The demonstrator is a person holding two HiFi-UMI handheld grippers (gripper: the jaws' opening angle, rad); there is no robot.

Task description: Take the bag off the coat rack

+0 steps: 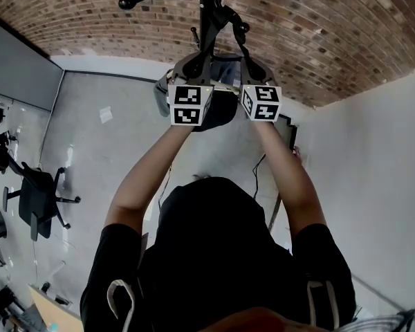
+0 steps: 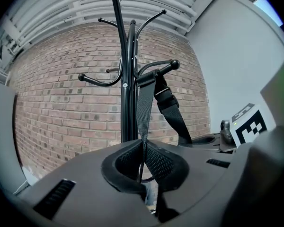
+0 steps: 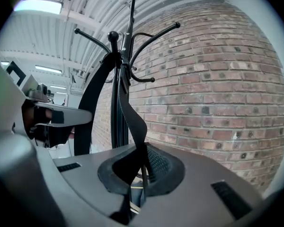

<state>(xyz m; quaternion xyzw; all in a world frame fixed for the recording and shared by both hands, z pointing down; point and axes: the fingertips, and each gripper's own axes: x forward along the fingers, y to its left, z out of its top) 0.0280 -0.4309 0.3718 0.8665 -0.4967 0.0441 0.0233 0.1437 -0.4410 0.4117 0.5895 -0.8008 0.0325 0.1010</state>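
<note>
Left gripper and right gripper are clenched on the strap; lift-off is judged in hand.
Coat rack is stood before a brick wall; the bag is hung from its knobbed hook. Next, it is judged, the strap must be raised clear of that knob by both grippers together.

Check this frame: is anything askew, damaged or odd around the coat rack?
Only one small thing: the bag strap twists over on itself between the hook and the right gripper. The coat rack looks upright, the left gripper and the right one are both clamped on the strap, and nothing looks damaged.
</note>
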